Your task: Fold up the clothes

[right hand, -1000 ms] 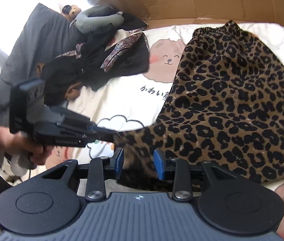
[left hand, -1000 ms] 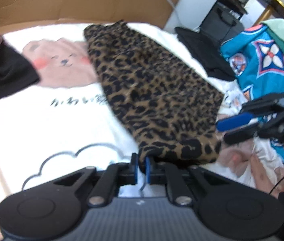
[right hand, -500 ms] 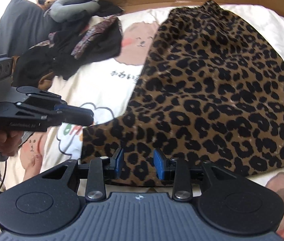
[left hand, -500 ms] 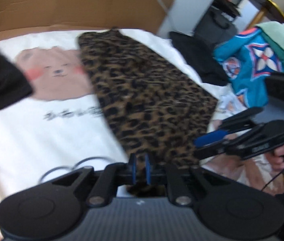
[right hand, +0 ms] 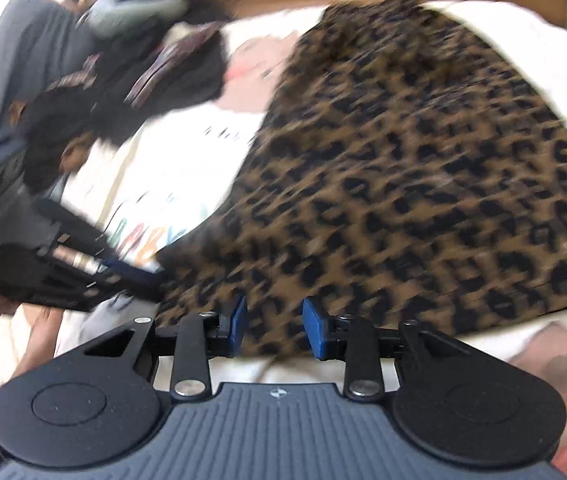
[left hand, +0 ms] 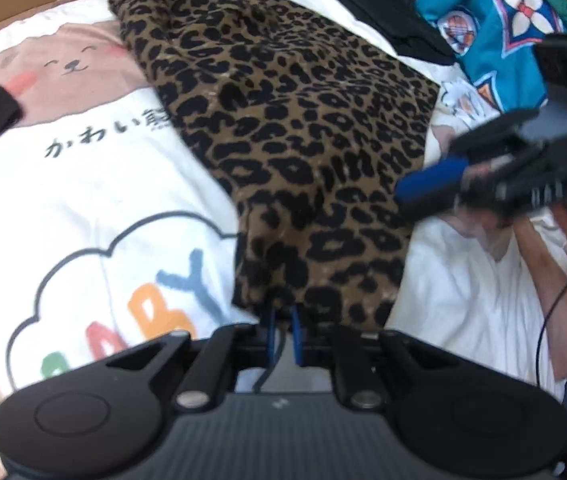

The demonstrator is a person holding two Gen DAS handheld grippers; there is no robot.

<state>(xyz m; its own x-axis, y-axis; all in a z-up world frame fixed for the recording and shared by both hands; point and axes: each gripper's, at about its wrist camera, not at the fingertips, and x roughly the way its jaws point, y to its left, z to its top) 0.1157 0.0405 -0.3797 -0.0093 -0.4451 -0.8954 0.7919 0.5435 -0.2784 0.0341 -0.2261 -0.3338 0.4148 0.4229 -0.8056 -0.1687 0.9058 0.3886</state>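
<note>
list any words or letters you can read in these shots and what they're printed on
"かわい" in black on the white bedsheet, below the bear drawing; the line runs on under the leopard-print garment, and the partly covered next character is unclear.
"BABY" in coloured letters inside the cloud outline on that sheet; the first letter is partly cut off.
The teal garment has round badges, too blurred to read.
The right wrist view is motion-blurred; nothing more is readable.

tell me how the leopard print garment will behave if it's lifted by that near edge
The leopard print garment probably goes floppy: it already drapes and wrinkles over the printed bedsheet. It looks thin and light, so lifting at the left tongs would likely let the rest sag and trail. The cloth seems matte, so slipping looks unlikely.
</note>
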